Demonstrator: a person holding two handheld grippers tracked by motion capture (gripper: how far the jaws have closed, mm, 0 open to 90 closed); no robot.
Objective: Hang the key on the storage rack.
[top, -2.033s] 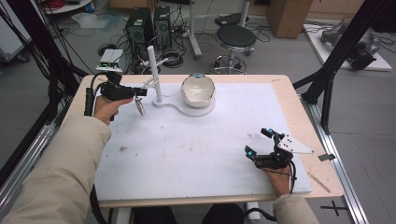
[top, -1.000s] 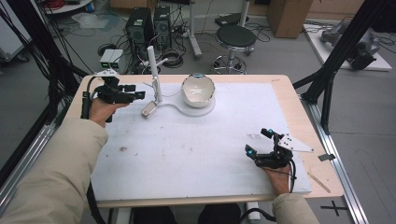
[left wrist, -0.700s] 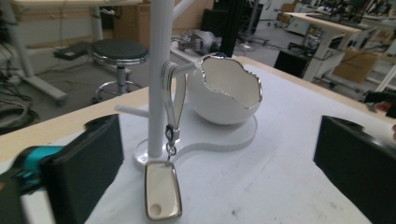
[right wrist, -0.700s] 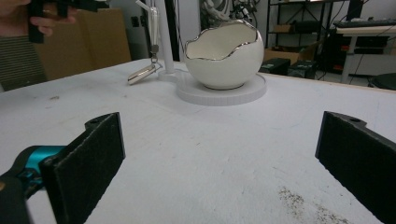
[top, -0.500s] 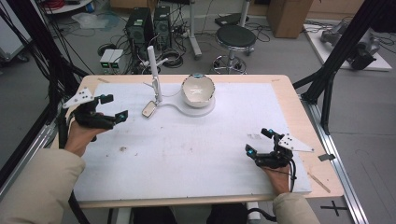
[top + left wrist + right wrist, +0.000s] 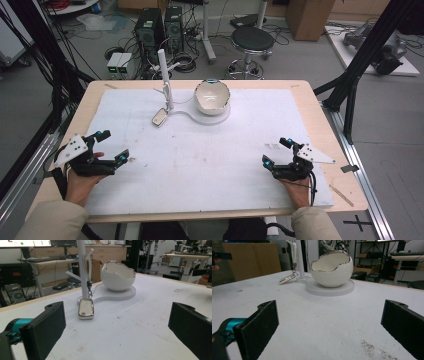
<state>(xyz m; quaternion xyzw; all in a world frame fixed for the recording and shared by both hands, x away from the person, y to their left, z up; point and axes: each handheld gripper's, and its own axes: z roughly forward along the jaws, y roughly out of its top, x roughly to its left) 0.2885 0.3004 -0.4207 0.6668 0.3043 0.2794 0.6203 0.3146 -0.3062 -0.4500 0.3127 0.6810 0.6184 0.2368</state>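
At the lower left of the high view the left hand-held gripper [image 6: 114,148] rests low over the white mat, its jaws spread wide with nothing between them — they have just been opening. At the lower right, the right hand-held gripper [image 6: 275,152] sits the same way, jaws apart and empty.

Outward from the left one, up and to the right in the high view, lies the pendant [image 6: 160,118]. In the left gripper view it sits just above centre [image 6: 86,308], a small rounded-rectangle piece with a shiny metal rim, lying flat on the mat. A short chain [image 6: 89,288] runs from its top up to a branch of the white stand [image 6: 164,80], so it is tethered, not free. The pendant is well apart from both grippers, nearer the left.

It will likely handle as light and stiff, but the polished rim looks slippery and the chain limp — a pull sideways could tip the slender stand. A sound hold would be across its two long edges, pinched squarely. Just right of the stand, on the same white base, sits the egg-shaped bowl [image 6: 212,97], which looks fragile and is best kept clear of.
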